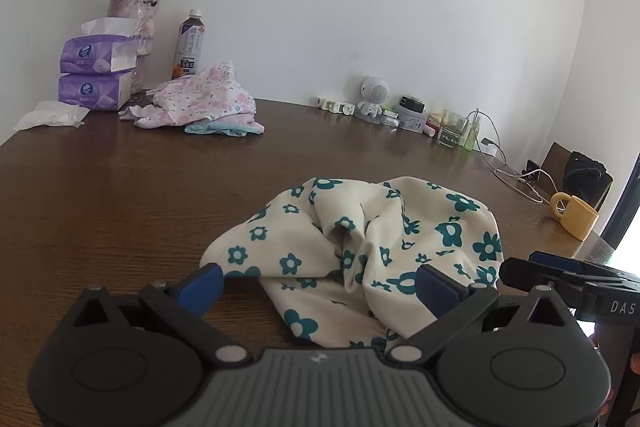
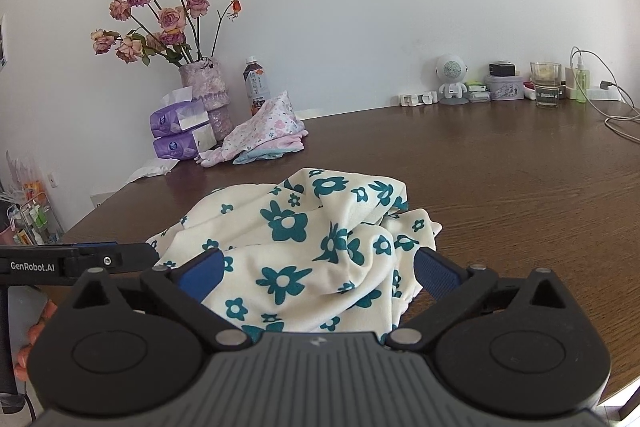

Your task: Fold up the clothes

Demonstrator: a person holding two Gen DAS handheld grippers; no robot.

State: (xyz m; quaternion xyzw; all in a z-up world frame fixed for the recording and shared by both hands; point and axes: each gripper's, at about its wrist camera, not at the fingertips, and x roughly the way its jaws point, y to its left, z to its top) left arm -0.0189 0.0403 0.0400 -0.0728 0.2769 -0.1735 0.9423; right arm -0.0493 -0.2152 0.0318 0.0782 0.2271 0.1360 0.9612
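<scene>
A dark wooden desk [image 2: 500, 167] stands against a plain white wall [image 2: 360, 7]. Dried roses in a vase [image 2: 208, 87] stand far left; bright daylight enters at the near right edge.

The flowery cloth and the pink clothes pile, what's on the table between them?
Nothing: only bare brown table lies between the flowery cloth and the pink clothes pile, clearest in the left wrist view.

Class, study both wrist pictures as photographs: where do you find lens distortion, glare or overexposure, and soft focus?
Left wrist view: the table edge bows from the fisheye, dark corners frame the picture, and daylight blows out white at the far right behind the yellow mug. Right wrist view: the same bowing, the wall evenly lit, the flowered cloth sharp, the tool body nearest the lens slightly soft.
</scene>
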